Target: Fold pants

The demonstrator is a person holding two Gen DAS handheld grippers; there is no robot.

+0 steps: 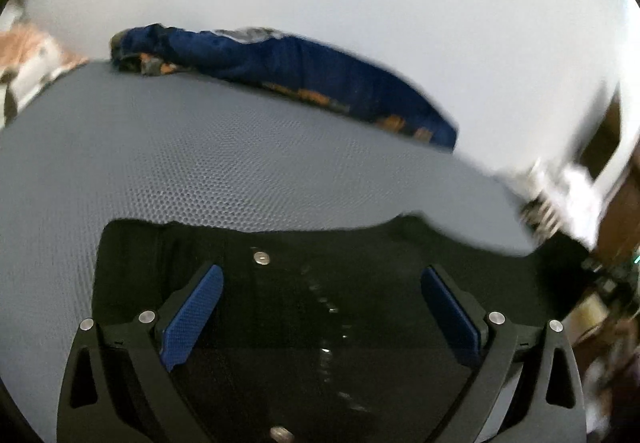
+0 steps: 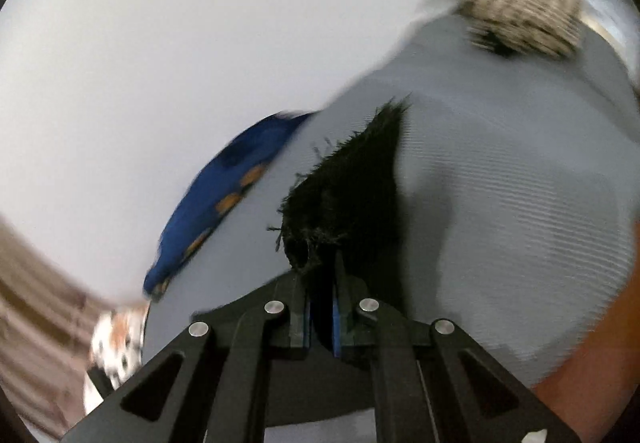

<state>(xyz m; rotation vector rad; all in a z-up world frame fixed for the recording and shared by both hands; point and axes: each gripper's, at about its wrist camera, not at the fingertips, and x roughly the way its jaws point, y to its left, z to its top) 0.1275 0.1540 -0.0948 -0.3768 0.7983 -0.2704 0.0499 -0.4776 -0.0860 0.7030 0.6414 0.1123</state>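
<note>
- Left wrist view: our left gripper (image 1: 322,307) stood released, blue pads (image 1: 192,317) wide apart above the black pants (image 1: 320,243), which lay flat on the grey mat (image 1: 200,147).
- A metal button (image 1: 261,257) showed on the pants between the fingers.
- A blue cloth (image 1: 304,71) lay at the mat's far edge.
- In the right wrist view, our right gripper (image 2: 322,317) was clenched on a frayed end of the pants (image 2: 348,195), lifted off the mat (image 2: 520,179).

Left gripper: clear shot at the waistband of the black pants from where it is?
Probably yes. The left gripper stands open right over the black pants, with nothing between its pads and the waistband edge ahead. The right gripper is clamped on a frayed hem elsewhere.
</note>
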